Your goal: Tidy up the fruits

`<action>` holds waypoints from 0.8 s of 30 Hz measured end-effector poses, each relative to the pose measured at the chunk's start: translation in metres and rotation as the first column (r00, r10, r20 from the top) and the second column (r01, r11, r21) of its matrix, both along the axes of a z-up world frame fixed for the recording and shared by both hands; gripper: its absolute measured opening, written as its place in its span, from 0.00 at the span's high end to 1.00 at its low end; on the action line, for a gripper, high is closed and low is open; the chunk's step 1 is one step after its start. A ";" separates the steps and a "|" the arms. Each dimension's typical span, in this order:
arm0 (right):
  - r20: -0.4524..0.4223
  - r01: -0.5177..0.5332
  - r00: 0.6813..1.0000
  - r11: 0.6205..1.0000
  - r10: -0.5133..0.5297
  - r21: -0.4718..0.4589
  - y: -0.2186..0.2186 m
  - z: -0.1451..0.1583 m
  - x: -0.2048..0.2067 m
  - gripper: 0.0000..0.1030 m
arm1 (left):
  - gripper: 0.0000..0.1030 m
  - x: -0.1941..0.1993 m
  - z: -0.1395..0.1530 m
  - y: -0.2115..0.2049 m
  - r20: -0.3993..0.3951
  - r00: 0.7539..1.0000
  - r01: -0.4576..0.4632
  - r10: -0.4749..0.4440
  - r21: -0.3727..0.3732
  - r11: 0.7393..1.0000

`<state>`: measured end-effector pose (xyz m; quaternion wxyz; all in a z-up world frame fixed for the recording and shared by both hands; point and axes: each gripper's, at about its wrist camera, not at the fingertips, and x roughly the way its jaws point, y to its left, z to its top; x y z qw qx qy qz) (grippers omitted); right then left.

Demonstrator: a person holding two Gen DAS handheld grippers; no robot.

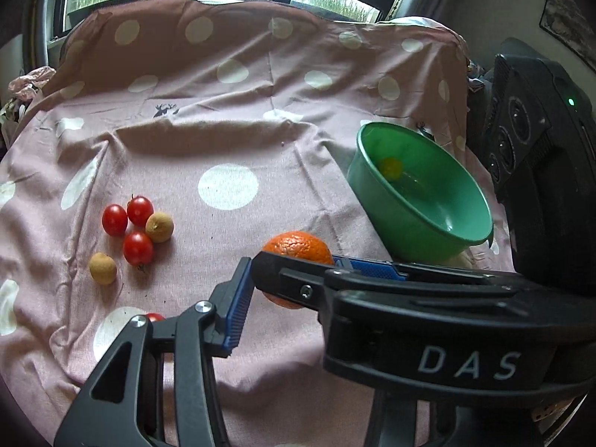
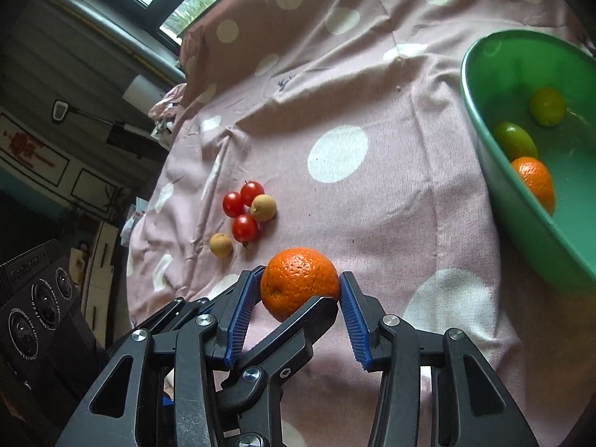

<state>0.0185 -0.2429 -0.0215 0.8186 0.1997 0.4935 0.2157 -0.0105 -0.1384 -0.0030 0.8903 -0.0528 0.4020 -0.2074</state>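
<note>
**Orange pinched over the spotted cloth, bowl off to the right**

Pink cloth [image 1: 260, 141] with white dots covers the whole work surface and rises at the back below a window. A wide bare stretch of it lies between the small fruits on the left and the green bowl [image 1: 417, 231] on the right.

The left wrist view shows only one yellowish fruit in the bowl. The right wrist view shows three there: a yellow-green fruit [image 2: 547, 106], a green fruit [image 2: 516, 141] and a second orange [image 2: 532, 182] against the near wall.

The right gripper [image 2: 301, 275] has its blue pads against both flanks of the orange [image 2: 298, 279], gripping it narrowly. The orange sits near the bowl but apart from it.

The left gripper [image 1: 287, 287] crosses in under the right one. One of its fingers is hidden, so I cannot tell how wide it stands.

Three cherry tomatoes [image 1: 138, 210] and a longan [image 1: 159, 226] sit clustered together, with a second longan [image 1: 102, 268] just beside them. Only the left wrist view shows another red fruit [image 1: 154, 316], peeking out behind the finger linkage.
</note>
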 end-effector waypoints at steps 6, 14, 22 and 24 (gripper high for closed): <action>0.103 0.064 0.992 0.997 -0.069 0.052 -0.029 0.032 -0.010 0.53 | 0.58 -0.003 0.031 -0.030 0.104 0.993 0.056 -0.059 0.031 0.998; 0.139 0.173 0.973 0.980 -0.185 0.096 -0.074 0.046 -0.018 0.53 | 0.58 -0.001 0.046 -0.074 0.166 0.973 0.151 -0.161 0.069 0.986; 0.143 0.275 0.946 0.954 -0.291 0.123 -0.111 0.048 -0.025 0.54 | 0.57 0.008 0.048 -0.108 0.183 0.949 0.252 -0.258 0.053 0.966; 0.143 0.293 0.940 0.947 -0.311 0.136 -0.119 0.048 -0.026 0.57 | 0.56 0.011 0.047 -0.116 0.180 0.944 0.276 -0.278 0.033 0.960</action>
